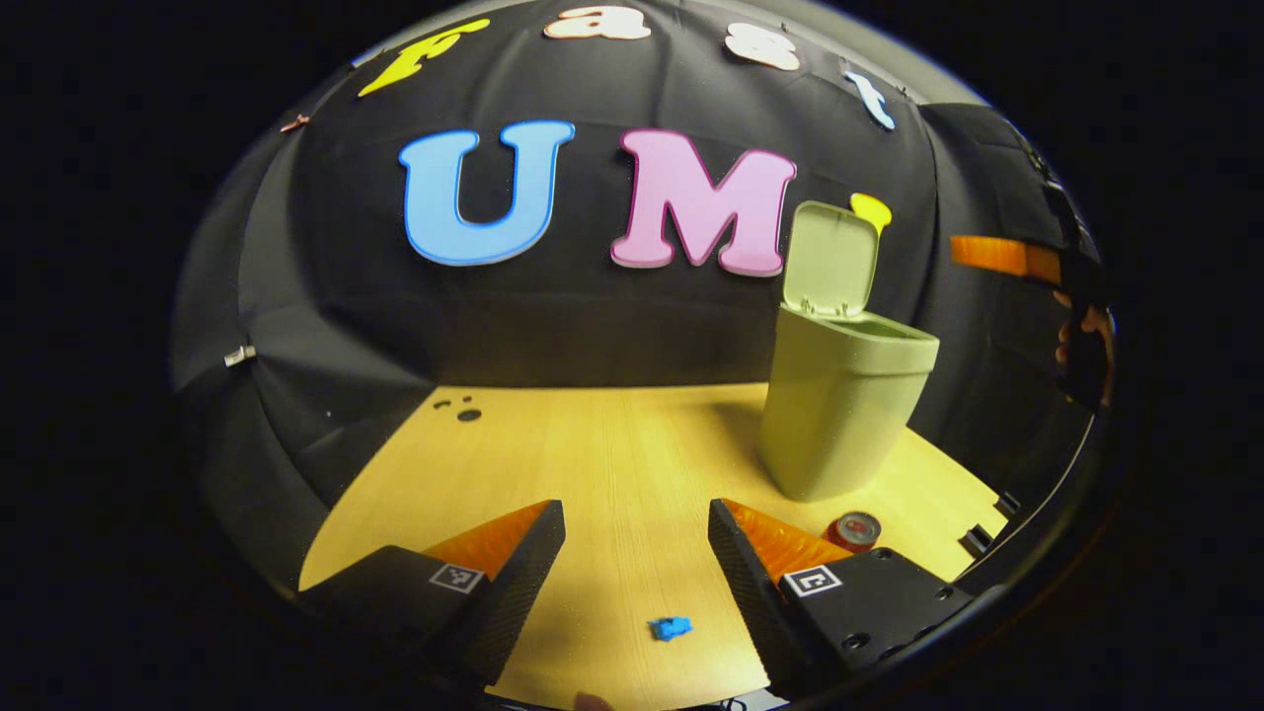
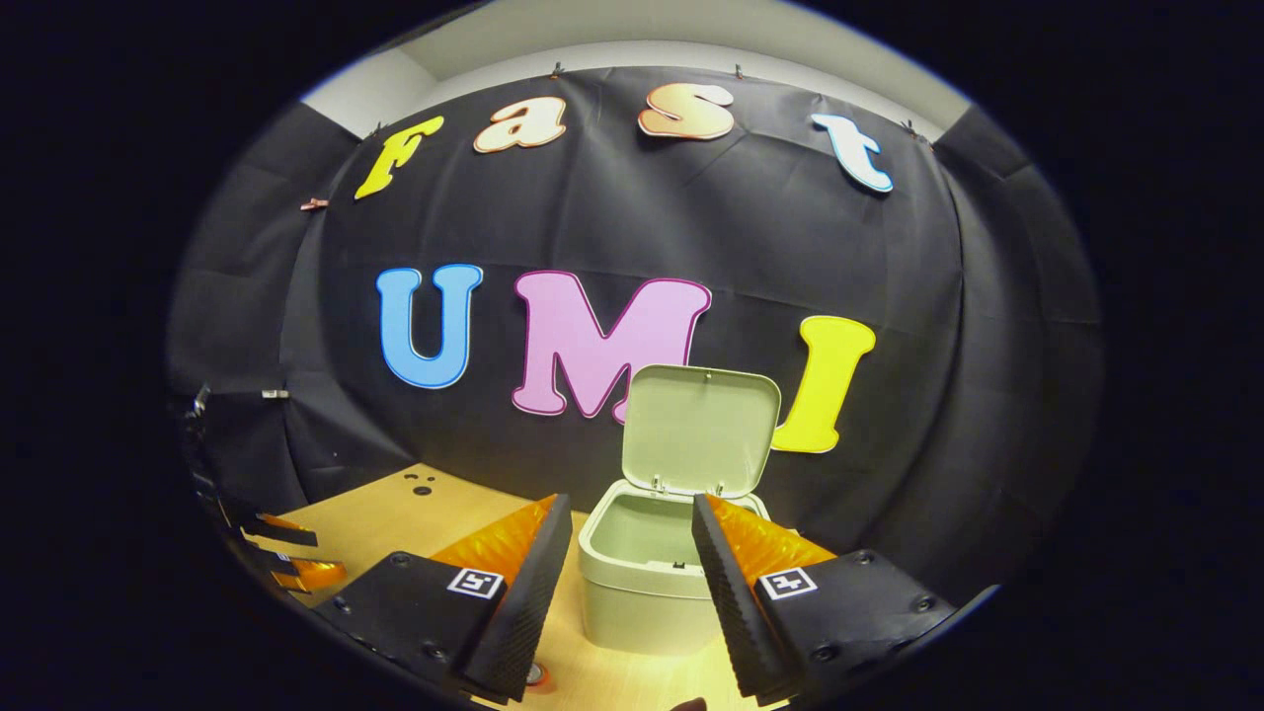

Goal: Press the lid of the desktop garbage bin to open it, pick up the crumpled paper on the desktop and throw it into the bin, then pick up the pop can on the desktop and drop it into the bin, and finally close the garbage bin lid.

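Note:
The green garbage bin stands on the wooden table, its lid swung up and open. A red pop can stands just in front of the bin, close to the right finger of my left gripper, which hovers low over the table, open and holding nothing. In the right gripper view the bin is close ahead with its lid upright and its mouth facing me. My right gripper is open, fingers framing the bin's rim from above. A reddish bit, maybe the can, peeks out at the bottom.
A small blue scrap lies on the table between the left gripper's fingers. Small holes mark the table's far left corner. The other gripper and a hand show at the far right, and the left gripper at the lower left.

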`<state>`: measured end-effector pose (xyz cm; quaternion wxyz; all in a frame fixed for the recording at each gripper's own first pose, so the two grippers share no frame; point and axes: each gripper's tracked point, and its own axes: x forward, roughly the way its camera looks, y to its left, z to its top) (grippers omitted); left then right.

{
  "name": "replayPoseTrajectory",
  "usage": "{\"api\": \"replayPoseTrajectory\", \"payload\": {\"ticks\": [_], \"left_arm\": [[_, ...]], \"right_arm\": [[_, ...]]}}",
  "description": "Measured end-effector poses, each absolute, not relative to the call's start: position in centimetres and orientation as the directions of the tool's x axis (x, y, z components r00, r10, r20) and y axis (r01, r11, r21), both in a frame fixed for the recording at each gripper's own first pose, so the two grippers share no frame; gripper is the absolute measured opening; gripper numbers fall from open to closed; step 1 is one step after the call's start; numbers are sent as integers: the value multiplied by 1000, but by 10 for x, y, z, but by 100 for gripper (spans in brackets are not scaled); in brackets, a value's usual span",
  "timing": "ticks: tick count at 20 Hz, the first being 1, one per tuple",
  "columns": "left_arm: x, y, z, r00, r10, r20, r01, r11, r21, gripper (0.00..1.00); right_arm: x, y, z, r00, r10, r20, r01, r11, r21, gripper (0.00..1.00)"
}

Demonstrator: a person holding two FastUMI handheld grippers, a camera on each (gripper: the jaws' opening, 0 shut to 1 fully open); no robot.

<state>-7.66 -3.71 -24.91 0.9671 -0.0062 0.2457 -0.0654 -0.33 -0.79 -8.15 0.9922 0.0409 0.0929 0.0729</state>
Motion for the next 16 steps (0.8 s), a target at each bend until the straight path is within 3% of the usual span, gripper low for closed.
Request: {"api": "replayPoseTrajectory", "payload": {"ticks": [9,15,16], "left_arm": [[-106,-65,-374,726,-119,-677,134,990,-31,92],[-108,-73,-423,653,-99,-750,115,993,-31,82],[-108,-74,-429,643,-96,-760,115,993,-28,76]], "right_arm": [[1,-21,-89,957,199,-212,-182,979,96,78],[-2,-51,-103,950,183,-255,-163,982,96,78],[-2,-54,-106,948,180,-262,-161,983,92,78]]}}
